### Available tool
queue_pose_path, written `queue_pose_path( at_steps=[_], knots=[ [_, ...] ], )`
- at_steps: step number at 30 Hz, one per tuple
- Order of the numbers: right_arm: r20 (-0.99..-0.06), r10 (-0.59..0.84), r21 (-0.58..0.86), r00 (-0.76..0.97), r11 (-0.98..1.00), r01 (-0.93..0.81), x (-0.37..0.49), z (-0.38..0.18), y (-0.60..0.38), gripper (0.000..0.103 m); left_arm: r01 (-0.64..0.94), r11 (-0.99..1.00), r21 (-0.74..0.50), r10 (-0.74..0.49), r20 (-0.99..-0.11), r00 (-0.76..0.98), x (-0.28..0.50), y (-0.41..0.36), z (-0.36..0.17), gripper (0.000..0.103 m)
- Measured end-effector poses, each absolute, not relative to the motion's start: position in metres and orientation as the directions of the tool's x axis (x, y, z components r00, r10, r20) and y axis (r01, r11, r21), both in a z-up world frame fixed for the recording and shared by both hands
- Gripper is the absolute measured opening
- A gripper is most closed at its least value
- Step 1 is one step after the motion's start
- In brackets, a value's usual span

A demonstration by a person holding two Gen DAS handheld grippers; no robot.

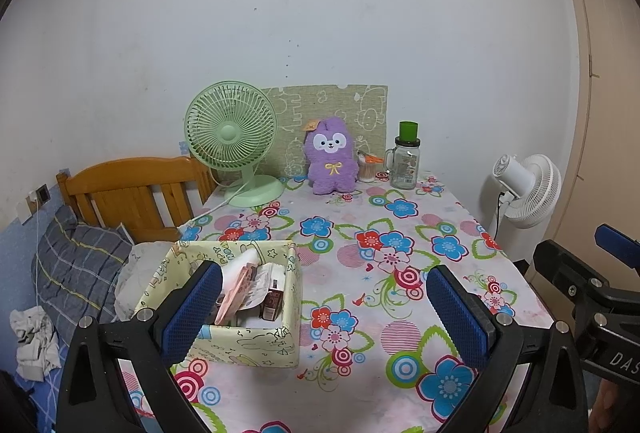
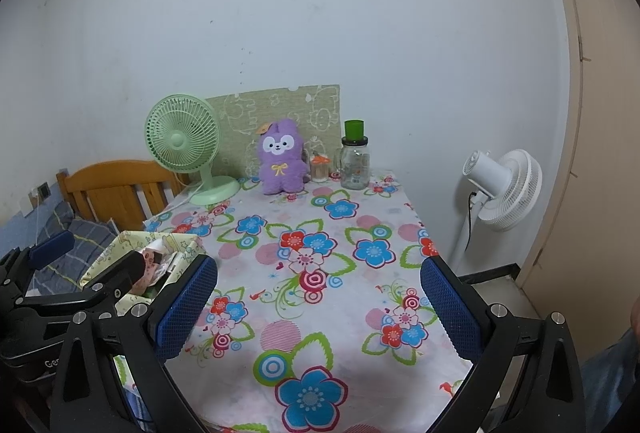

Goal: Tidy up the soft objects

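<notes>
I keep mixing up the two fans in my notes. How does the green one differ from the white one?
The green fan stands on the table, facing the camera; the white fan stands on the floor beside the table, its motor housing showing, head angled away. Green has a round base; white is on a pole. Both have round grilles.

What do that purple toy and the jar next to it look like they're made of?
The purple toy looks like fuzzy plush fabric: its surface is shaggy and matte, with a stitched yellow bow. The jar looks like clear glass, see-through and shiny, with a handle; its green cap is probably plastic.
</notes>
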State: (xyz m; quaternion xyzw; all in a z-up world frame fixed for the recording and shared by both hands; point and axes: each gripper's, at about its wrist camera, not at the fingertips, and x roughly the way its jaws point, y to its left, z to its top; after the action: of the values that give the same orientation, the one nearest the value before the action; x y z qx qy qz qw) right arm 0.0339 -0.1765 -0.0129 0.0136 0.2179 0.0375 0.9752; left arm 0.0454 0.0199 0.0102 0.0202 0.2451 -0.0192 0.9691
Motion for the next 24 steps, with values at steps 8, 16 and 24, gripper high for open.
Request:
queue_pose_path(
  at_steps=[8,16,24],
  knots=[
    [-0.423,0.079,0.043,0.903,0.997,-0.067,0.0340,-0.0130,-0.1764,0.103,0.044,0.999,0.032,-0.023,-0.474,0.880,0.0459,0.0195,0.0105,0.103],
    [-0.426,0.079,0.040,0.901,0.997,-0.068,0.0350,-0.0131,-0.1758,0.103,0.032,0.999,0.042,-0.009,-0.470,0.883,0.0453,0.0191,0.0094,0.103],
    [-0.427,0.083,0.043,0.900,0.997,-0.071,0.0355,-0.0127,-0.1750,0.103,0.030,0.999,0.038,-0.009,-0.469,0.883,0.0441,0.0199,0.0094,0.103]
  ],
)
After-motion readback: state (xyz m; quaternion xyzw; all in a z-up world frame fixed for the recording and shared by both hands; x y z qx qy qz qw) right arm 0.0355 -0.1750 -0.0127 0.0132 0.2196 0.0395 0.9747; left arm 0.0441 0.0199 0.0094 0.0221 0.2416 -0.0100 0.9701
